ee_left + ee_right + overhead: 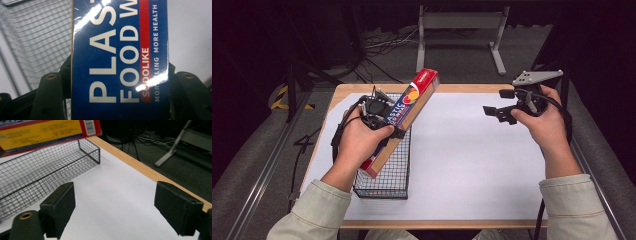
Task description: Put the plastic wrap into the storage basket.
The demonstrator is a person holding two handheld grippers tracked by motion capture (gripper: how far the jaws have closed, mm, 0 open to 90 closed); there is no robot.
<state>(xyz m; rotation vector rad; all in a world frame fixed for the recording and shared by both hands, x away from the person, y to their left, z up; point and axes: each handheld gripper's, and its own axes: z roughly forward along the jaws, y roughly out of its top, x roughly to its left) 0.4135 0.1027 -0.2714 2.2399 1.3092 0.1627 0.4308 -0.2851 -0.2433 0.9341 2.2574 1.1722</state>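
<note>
Sleeves and forearms enter at the bottom of the high view; left gripper clamped on a long plastic-wrap box, jaws pressing its two narrow sides; box tilted, far end up, hanging over the wire basket, likely lined up to be lowered in lengthways; right gripper well apart over the white table cover, jaws wide, nothing between them, probably keeping clear of the drop.
</note>
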